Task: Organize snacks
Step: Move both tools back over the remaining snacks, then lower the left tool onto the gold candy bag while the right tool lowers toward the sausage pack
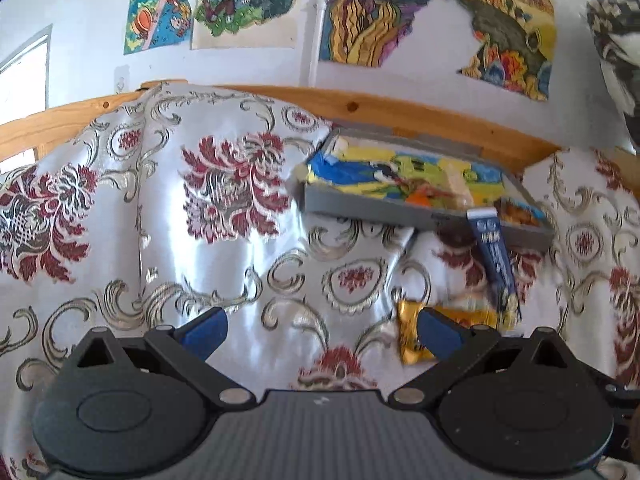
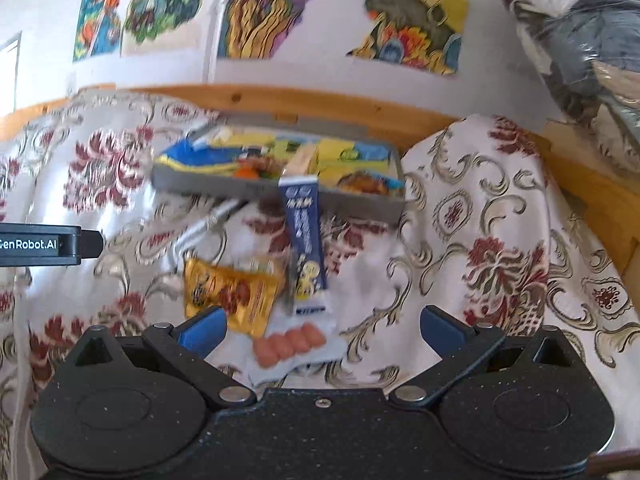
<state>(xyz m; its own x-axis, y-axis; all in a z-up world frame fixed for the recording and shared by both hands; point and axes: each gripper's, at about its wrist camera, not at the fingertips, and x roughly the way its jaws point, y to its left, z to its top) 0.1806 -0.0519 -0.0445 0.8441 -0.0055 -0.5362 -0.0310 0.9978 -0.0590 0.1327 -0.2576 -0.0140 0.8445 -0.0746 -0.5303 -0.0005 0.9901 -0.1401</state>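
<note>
Both tools, left and right, gape wide and empty; tray contents blur together.

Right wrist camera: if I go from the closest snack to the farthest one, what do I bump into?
Pink sausages pack → gold snack packet → long blue packet, its top leaning on the tray's front wall → gray tray full of snacks → wooden rail by the wall.
</note>
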